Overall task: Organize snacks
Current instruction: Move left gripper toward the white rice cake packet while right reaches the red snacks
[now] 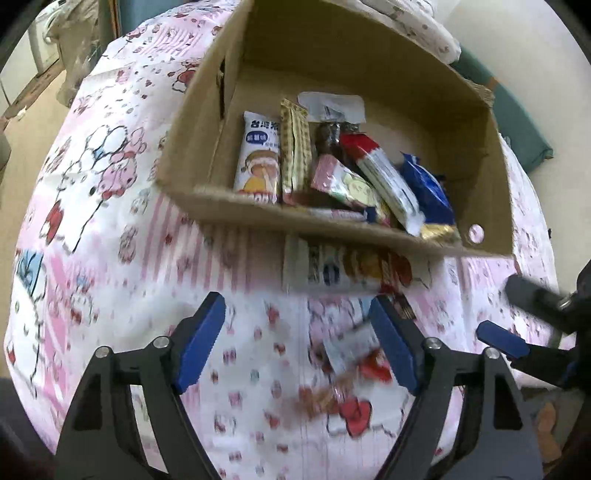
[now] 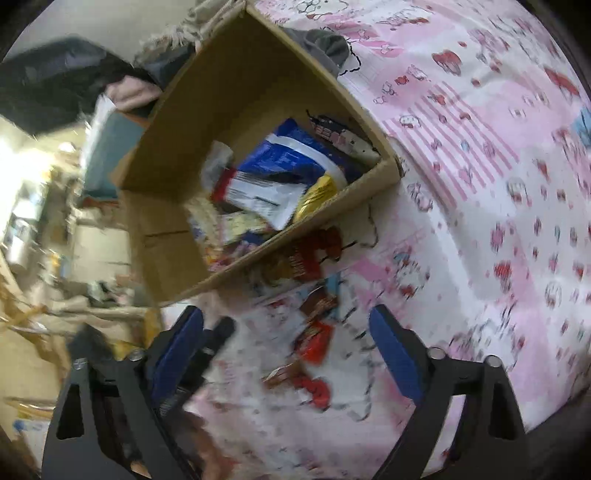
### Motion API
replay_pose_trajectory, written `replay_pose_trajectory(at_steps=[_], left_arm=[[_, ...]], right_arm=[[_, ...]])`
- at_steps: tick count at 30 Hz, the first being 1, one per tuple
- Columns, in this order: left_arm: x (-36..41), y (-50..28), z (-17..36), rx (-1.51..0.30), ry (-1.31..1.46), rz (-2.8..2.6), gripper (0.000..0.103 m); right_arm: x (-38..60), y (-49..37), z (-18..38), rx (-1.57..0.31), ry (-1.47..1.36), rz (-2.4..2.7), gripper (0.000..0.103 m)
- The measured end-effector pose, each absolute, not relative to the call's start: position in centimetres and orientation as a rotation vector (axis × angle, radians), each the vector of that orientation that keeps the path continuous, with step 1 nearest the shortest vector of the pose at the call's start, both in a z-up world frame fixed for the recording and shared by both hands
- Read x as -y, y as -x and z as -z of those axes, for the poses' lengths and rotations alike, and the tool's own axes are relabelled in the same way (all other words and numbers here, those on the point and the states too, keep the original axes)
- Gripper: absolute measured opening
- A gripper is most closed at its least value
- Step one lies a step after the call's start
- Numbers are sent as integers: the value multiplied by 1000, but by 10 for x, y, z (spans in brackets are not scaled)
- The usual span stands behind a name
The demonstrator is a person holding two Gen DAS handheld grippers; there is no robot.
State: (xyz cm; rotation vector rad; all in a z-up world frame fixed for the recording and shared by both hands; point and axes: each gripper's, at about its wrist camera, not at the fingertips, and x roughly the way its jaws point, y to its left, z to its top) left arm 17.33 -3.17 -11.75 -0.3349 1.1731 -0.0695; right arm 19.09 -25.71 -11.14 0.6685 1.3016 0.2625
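Note:
An open cardboard box [image 1: 369,55] stands on a pink cartoon-print bed sheet and holds several snack packets, among them a white one [image 1: 258,162], a red-and-white one [image 1: 380,173] and a blue one [image 1: 428,188]. A white-and-orange packet [image 1: 343,267] lies on the sheet just in front of the box. Small wrapped snacks [image 1: 351,354] lie nearer. My left gripper [image 1: 297,328] is open and empty above the sheet. In the right wrist view the box [image 2: 236,85] shows its blue packet [image 2: 291,162]; loose red snacks [image 2: 314,343] lie between the open, empty right gripper's [image 2: 286,343] blue pads.
The right gripper's fingers [image 1: 506,341] reach into the left wrist view at the right edge. A teal cushion [image 1: 524,129] and a printed pillow [image 1: 417,22] lie behind the box. Cluttered floor and furniture [image 2: 55,221] show beyond the bed's left edge.

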Motion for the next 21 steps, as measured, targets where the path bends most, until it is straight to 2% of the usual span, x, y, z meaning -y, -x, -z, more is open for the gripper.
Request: replay_pose_trajectory(at_steps=[1,3,6,11,14,15,20,21], left_arm=[[33,-181,122,-1188,341,75,64],[42,-194,133,-1206,345,81,55],[39,-205,139,-1210,352,75,50],[46,-223,152,-1230,368,90,48],[51,-234,160,-1245,379,124,24],[51,-236,162,-1247,386,137,22],[40,-230,166,-1254,403,147,16],[34,-229,166,-1255,413,149,7]], right_arm=[[253,-196,115,-1316,-623,-260,74],[246,-207,125,-1343,-573,-258,53],[235,-220,142,-1379,-530,-258,42],[217,-237,159,-1381,-460,-261,42],[213,-245,170,-1387,-451,-270,39],[212,-246,172,-1385,-443,-277,34],[205,-243,171,-1375,-442,-326,33],[204,-242,169,-1369,-449,-341,25]])
